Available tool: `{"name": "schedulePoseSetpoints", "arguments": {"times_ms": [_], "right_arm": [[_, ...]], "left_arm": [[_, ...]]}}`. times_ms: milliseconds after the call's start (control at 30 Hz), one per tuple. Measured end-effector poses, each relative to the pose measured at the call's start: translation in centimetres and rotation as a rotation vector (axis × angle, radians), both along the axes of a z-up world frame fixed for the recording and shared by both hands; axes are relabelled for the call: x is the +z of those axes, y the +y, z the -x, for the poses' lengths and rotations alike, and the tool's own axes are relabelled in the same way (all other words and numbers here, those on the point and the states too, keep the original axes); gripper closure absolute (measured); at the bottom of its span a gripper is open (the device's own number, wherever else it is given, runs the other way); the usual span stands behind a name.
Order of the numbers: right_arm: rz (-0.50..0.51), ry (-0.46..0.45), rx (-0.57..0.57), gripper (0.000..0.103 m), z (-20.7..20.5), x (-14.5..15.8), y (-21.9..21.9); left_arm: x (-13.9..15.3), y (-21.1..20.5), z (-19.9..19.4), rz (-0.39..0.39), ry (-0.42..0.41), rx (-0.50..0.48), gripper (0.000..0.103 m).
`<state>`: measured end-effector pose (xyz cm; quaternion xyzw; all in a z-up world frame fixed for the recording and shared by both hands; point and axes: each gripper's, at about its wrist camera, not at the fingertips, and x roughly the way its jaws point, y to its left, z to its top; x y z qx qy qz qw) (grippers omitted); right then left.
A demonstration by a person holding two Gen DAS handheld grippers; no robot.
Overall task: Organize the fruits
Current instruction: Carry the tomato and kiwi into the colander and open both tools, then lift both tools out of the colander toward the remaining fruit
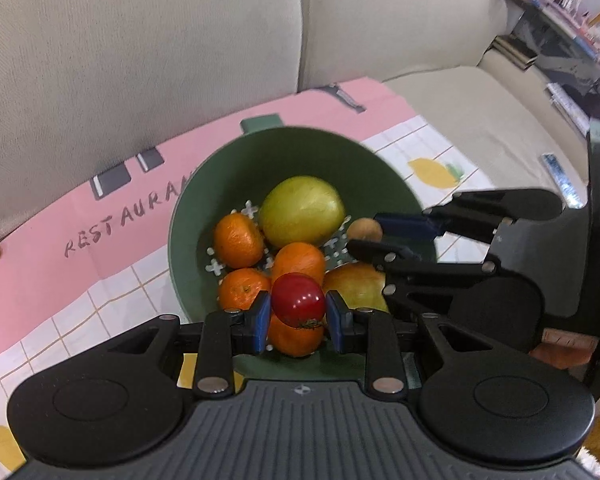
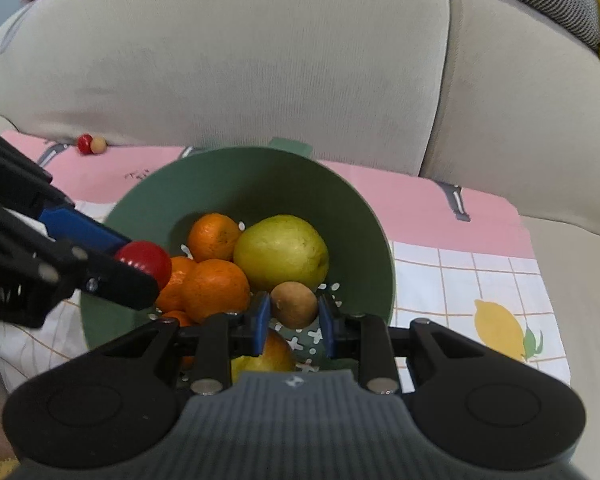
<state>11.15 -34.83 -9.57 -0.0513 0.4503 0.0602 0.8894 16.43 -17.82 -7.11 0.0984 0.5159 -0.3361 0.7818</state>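
over a green colander bowl on a pink-and-check printed cloth spread across a beige sofa; two hand-held tools poised above the rim, both loaded. left gripper clamped on a small red tomato, pinched between the blue pads; stem end turned down toward the camera, a green scrap of calyx showing at the lower edge; fruit near round, no long axis to speak of. right gripper closed on a small tan round fruit, likewise nearly spherical, which end is which impossible to tell.

already in the bowl: a large yellow-green pear-like fruit, broad end toward the right in the right wrist view, several oranges bunched beside and touching it, another yellowish fruit low at the near wall, partly hidden behind the tool.

well along, by the look of it; most fruit gathered, the two held pieces hanging above the pile and not yet released. left on the cloth, far from the bowl at the sofa's back cushion: one small red piece and one tan piece, touching each other. likely still to collect.
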Motion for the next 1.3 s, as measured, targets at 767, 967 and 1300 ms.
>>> {"name": "schedulePoseSetpoints", "arguments": {"times_ms": [767,967,1300], "right_arm": [[0.066,0.083,0.044,0.079,-1.9,-1.8,0.3],[0.089,0.098,0.065,0.081,-2.2,-1.9,0.6],[0.118,0.111,0.065,0.076,-2.3,-1.7,1.0]], "left_arm": [[-3.1,-1.9,-1.1,-0.204,0.061,-0.036,0.07],[-3.3,-1.9,-1.0,-0.202,0.057,-0.041,0.07],[-2.7,-1.6,-0.9,-0.157,0.063,-0.031,0.045]]}}
